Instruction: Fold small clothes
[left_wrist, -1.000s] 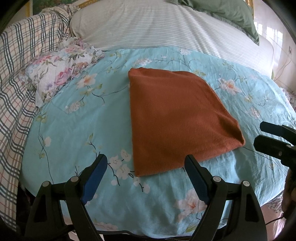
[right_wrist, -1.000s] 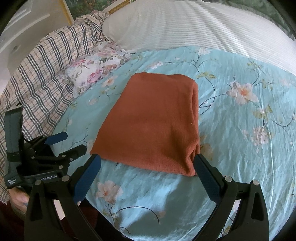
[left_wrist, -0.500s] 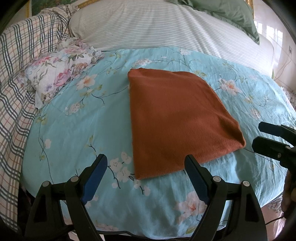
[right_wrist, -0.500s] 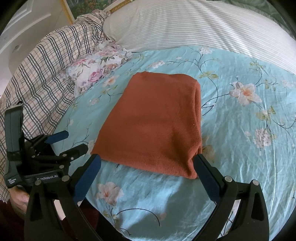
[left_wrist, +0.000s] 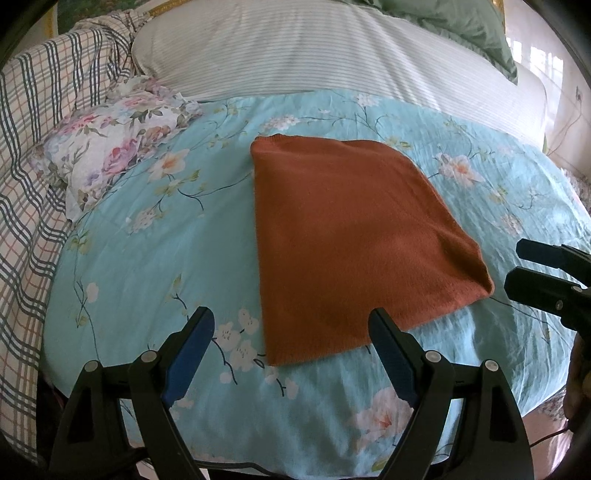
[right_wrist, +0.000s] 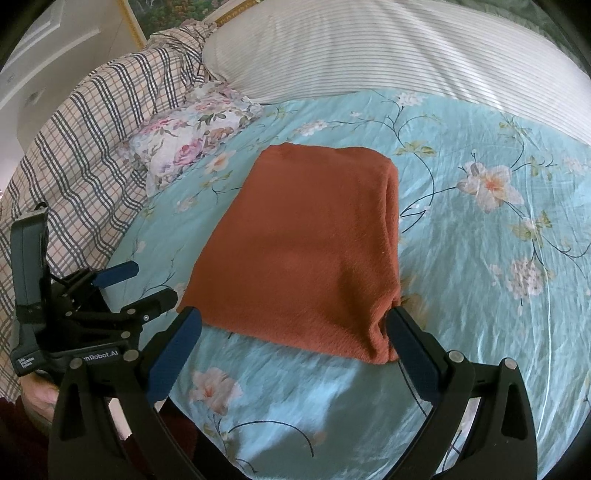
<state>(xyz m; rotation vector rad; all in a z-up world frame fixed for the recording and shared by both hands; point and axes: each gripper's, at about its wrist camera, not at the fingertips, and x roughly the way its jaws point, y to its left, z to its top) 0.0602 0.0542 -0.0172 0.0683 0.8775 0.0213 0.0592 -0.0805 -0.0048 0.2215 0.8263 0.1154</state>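
A rust-orange cloth (left_wrist: 351, 240) lies folded flat on the turquoise floral bedsheet (left_wrist: 155, 258); it also shows in the right wrist view (right_wrist: 310, 251). My left gripper (left_wrist: 291, 328) is open and empty, just short of the cloth's near left corner. My right gripper (right_wrist: 293, 332) is open and empty, straddling the cloth's near edge, its right finger (right_wrist: 410, 350) by the near right corner. Each gripper shows in the other's view: the right one (left_wrist: 532, 269) at the cloth's right corner, the left one (right_wrist: 136, 288) at its left corner.
A small folded floral cloth (left_wrist: 110, 151) lies at the sheet's far left. A plaid blanket (left_wrist: 33, 155) covers the left side. A striped white pillow (left_wrist: 332, 55) and a green pillow (left_wrist: 461, 26) lie behind. The bed's near edge runs below the grippers.
Both grippers stay open and have barely shifted; the right one has edged slightly closer to the cloth's near edge. The cloth has not moved.
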